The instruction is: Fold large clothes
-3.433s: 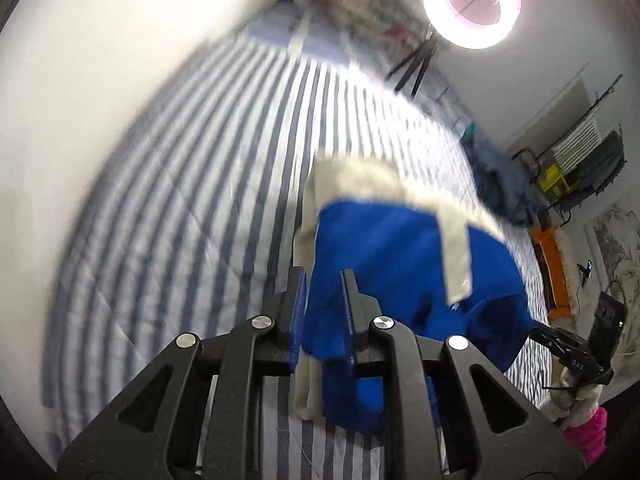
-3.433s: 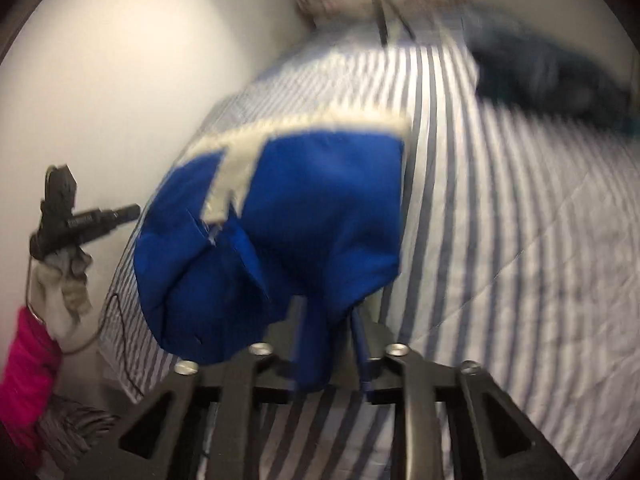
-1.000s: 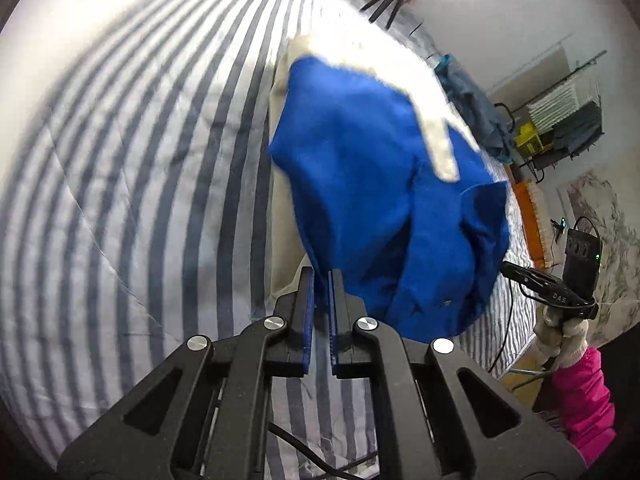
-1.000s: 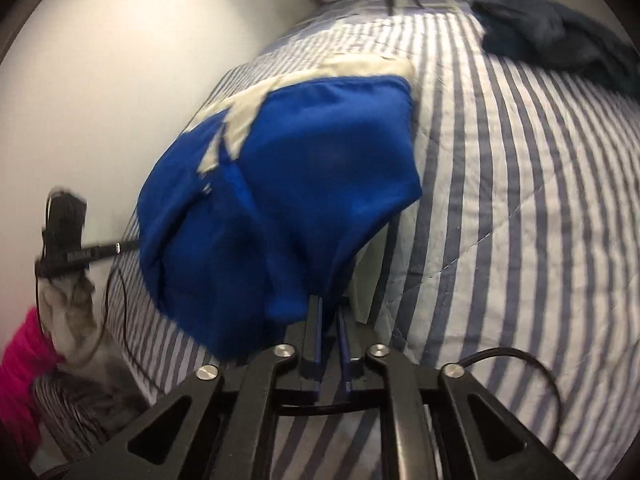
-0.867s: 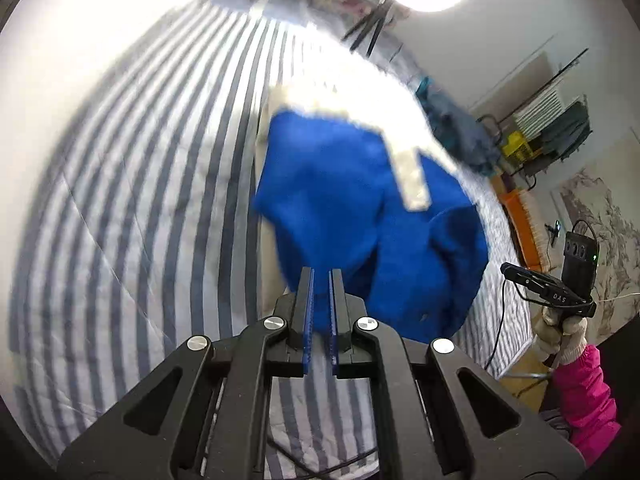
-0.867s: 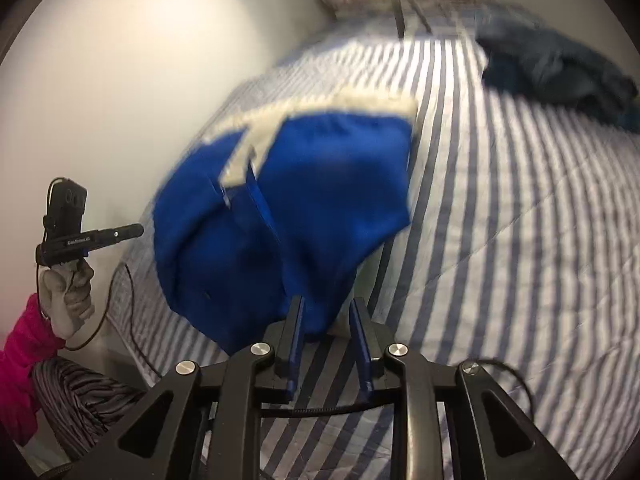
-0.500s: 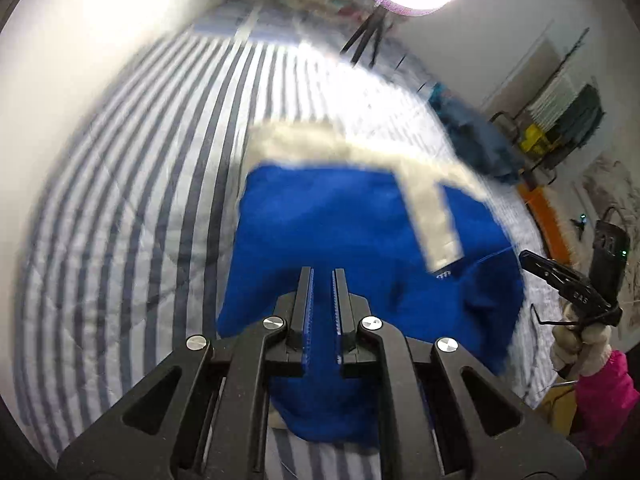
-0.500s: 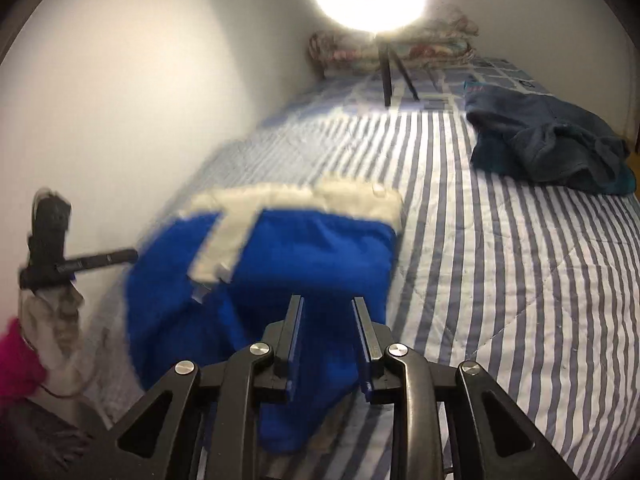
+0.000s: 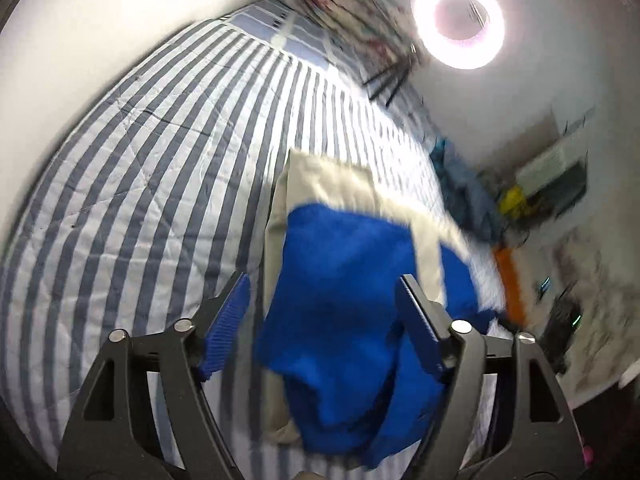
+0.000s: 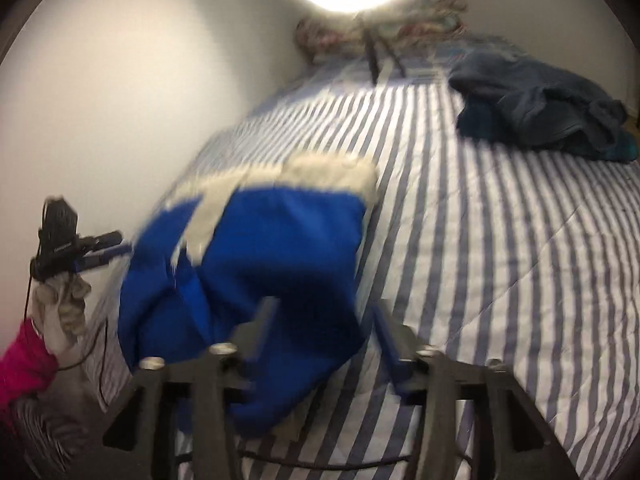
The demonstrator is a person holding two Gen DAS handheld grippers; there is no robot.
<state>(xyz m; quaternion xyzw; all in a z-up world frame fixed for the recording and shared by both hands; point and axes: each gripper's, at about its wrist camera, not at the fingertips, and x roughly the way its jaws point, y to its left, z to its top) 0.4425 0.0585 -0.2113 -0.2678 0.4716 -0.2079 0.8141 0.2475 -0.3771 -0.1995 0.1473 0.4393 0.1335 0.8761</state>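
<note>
Both hand-held grippers (image 9: 322,300) (image 10: 322,322) are opening, seemingly clear of the blue garment (image 9: 344,292).

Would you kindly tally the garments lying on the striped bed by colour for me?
Bright blue with cream trim: 1, the blue garment, between the opening jaws of both grippers.
Dark blue: 1, the dark garment, crumpled at the far right of the striped bed.
Total: 2
</note>
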